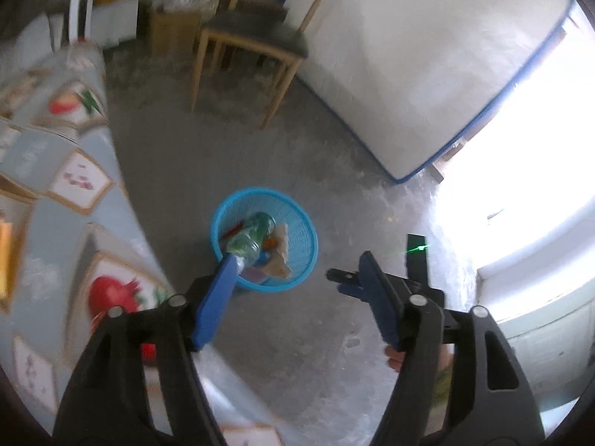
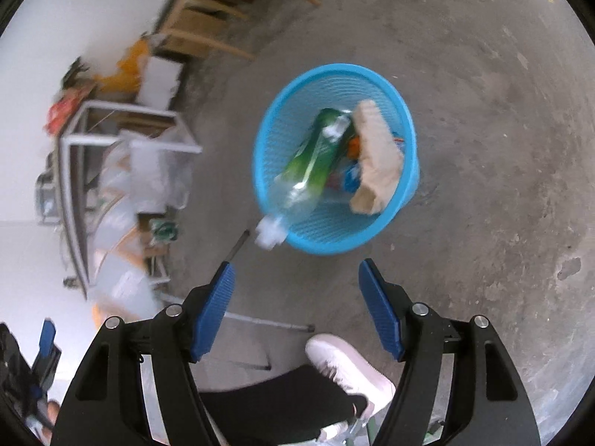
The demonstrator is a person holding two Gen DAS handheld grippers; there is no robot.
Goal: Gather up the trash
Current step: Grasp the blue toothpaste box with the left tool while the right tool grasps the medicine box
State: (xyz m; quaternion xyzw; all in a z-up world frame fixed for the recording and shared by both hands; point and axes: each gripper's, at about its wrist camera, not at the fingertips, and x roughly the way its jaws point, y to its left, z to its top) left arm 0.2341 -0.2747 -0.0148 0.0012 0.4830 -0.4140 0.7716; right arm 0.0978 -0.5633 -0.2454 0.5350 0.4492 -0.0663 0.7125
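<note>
Right wrist view: plastic bottle (image 2: 308, 167) lies in blue basket (image 2: 372, 74) at upper centre, apparently deposited; right gripper (image 2: 296, 282) and left gripper (image 1: 297, 278) fingers spread, empty; next, locate remaining trash.

Concrete floor (image 2: 483, 148), wooden chair (image 1: 253, 37)

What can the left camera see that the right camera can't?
Only the left wrist view shows the chair seat, the mattress, the fruit-print cloth and the right hand-held gripper. Only the right wrist view shows a white shoe and a metal rack. Both show the blue basket on the floor, with a green-labelled bottle and a tan bag in it.
</note>
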